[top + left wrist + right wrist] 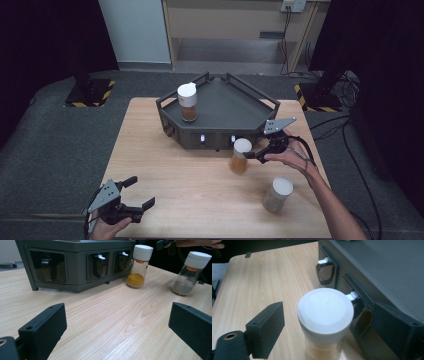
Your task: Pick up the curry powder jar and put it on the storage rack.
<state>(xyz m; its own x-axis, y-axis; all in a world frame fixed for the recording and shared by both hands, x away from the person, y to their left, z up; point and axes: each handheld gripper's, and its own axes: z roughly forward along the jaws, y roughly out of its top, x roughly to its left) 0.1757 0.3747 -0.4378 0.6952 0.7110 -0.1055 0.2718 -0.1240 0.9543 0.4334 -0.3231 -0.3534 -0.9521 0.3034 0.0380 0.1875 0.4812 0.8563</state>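
Observation:
A glass jar of orange powder with a white cap stands on the table just in front of the dark grey rack. My right gripper reaches in from the right at cap height. In the right gripper view its jaws stand on either side of the cap, with a gap showing on each side. Near the front left corner, my left gripper hovers open over bare wood with nothing between its jaws. The left gripper view shows the orange jar far ahead.
A second white-capped jar with grey powder stands near the front right, close to the person's right forearm. A third jar with brown powder stands on the rack's top tray at its left. The rack's front face has dark hooked slots.

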